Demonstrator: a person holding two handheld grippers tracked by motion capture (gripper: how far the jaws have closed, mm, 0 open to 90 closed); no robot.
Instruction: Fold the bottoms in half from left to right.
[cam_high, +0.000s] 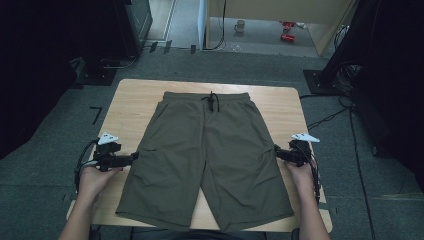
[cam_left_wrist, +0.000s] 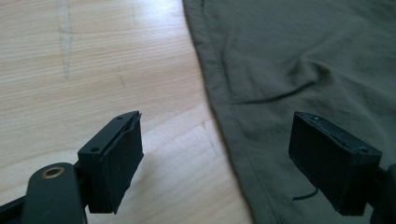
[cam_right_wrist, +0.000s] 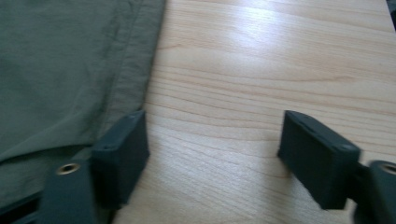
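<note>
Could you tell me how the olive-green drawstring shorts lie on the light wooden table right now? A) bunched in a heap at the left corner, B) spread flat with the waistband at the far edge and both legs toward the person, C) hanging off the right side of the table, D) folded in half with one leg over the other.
B: the olive-green drawstring shorts lie spread flat on the light wooden table, waistband far, both legs side by side toward the person.

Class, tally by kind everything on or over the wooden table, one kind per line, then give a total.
Olive shorts: 1
Black tools: 2, the left tool and the right tool
Total: 3
</note>
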